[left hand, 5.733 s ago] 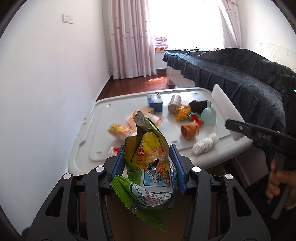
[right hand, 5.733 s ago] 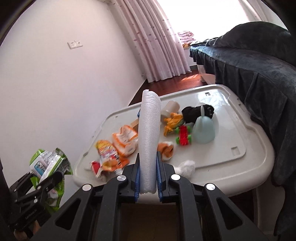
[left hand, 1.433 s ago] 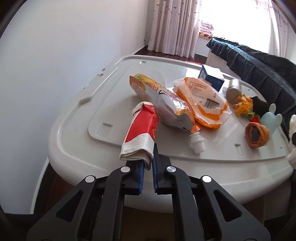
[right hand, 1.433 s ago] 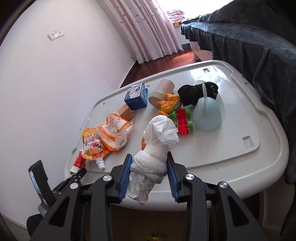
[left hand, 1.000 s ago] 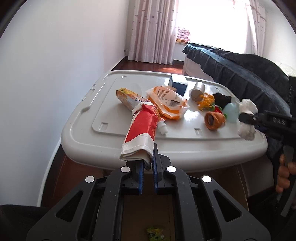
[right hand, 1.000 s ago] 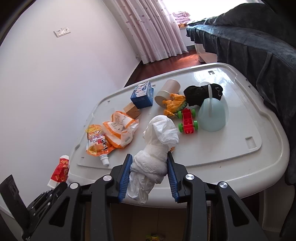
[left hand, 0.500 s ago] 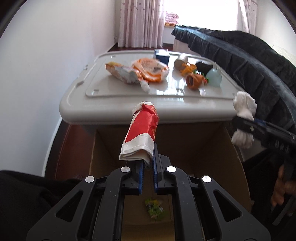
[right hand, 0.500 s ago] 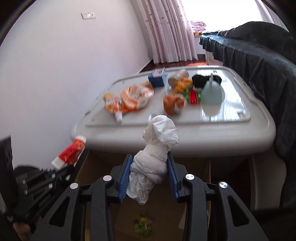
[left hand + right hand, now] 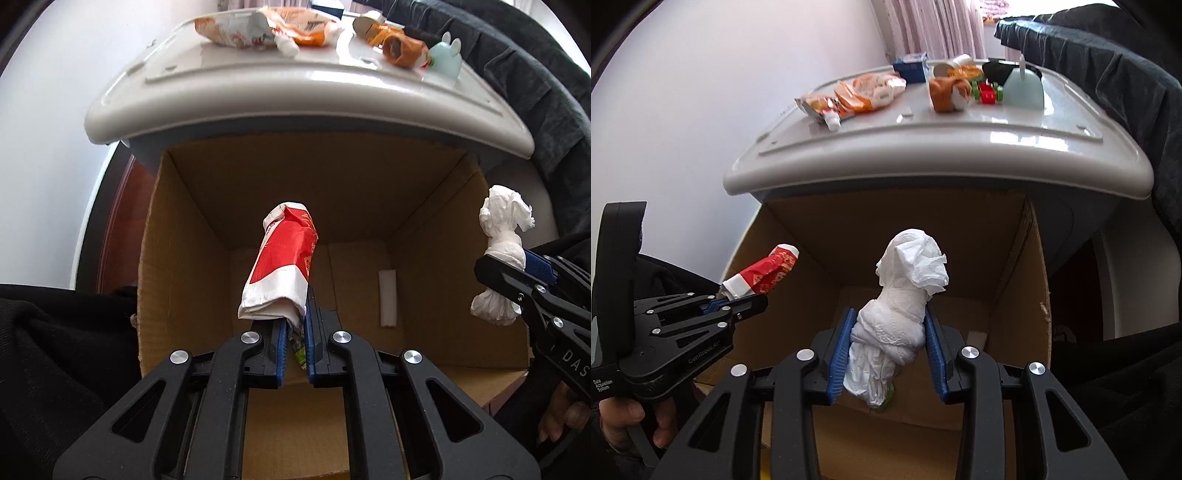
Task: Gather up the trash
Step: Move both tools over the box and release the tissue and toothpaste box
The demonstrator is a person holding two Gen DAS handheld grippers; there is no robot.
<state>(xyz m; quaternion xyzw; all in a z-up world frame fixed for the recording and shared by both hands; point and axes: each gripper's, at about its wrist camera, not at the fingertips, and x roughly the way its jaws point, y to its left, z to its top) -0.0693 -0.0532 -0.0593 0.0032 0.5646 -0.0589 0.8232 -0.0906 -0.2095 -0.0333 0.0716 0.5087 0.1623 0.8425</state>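
Trash held over the cardboard box (image 9: pixel 184 266)

A red wrapper (image 9: pixel 284 258) was clenched in the left tool (image 9: pixel 295 332), wadded tissue (image 9: pixel 905 306) in the right tool (image 9: pixel 888 350); snack bags (image 9: pixel 857 96) were left on the table (image 9: pixel 960 155).

A white plastic lid (image 9: pixel 960 147) serves as tabletop, seen from below its front rim. On it are laid: two orange snack bags (image 9: pixel 857 94) at left, a small white cap (image 9: pixel 833 121) beside them, a blue carton (image 9: pixel 911 66) at back, an orange pouch (image 9: pixel 947 94) in the middle, a red and green toy (image 9: pixel 987 90), a pale green bunny-eared cup (image 9: pixel 445 61) at right, a black item (image 9: pixel 995 70) behind it. A cardboard box (image 9: pixel 177 240) stands on the floor below the lid; a white foam piece (image 9: pixel 388 297) lies on its bottom.
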